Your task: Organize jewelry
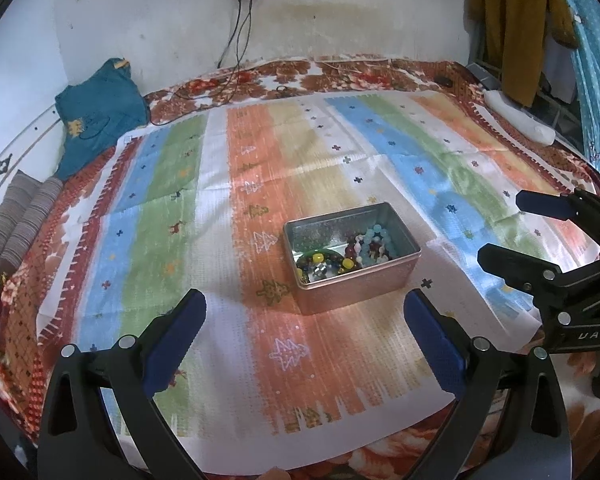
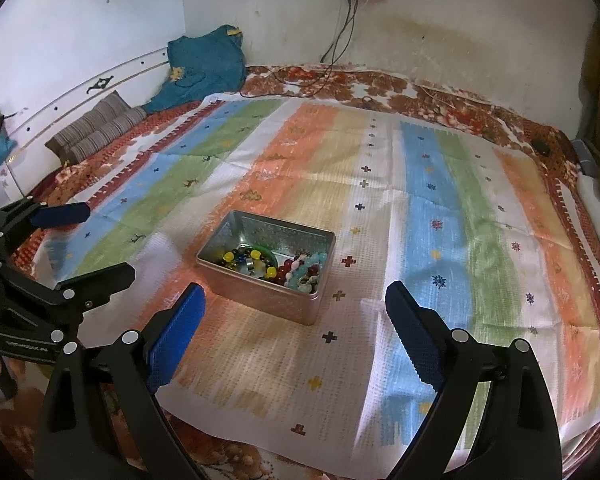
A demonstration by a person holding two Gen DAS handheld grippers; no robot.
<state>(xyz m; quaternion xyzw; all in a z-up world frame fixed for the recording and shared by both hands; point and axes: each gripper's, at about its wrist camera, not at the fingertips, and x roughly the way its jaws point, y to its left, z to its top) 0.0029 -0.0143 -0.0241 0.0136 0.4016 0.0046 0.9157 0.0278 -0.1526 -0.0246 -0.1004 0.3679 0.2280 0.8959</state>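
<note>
A metal tin sits open-topped on the striped cloth spread over the bed, just right of centre in the left wrist view and left of centre in the right wrist view. Inside it the jewelry lies in a heap: pale blue and dark red bead strands toward one end, yellow and dark beads with a green ring-shaped piece toward the other. No jewelry shows on the cloth around the tin.

The left gripper fills the bottom of its own view with its jaws spread wide and nothing between them, the tin just beyond them. The right gripper is likewise spread wide and empty, low in its own frame; in the left wrist view it shows at the right edge, beside the tin and apart from it.

This layout fits either jewelry gathered into the tin or jewelry waiting to be sorted out of it, so the pictures do not settle the step. If a piece is to be handled, the strands look tangled and slippery: a gripper would do best to come straight down over one strand at the edge of the heap and pinch a single bead run. The light tin may slide or tip, so the other gripper could brace its wall
</note>
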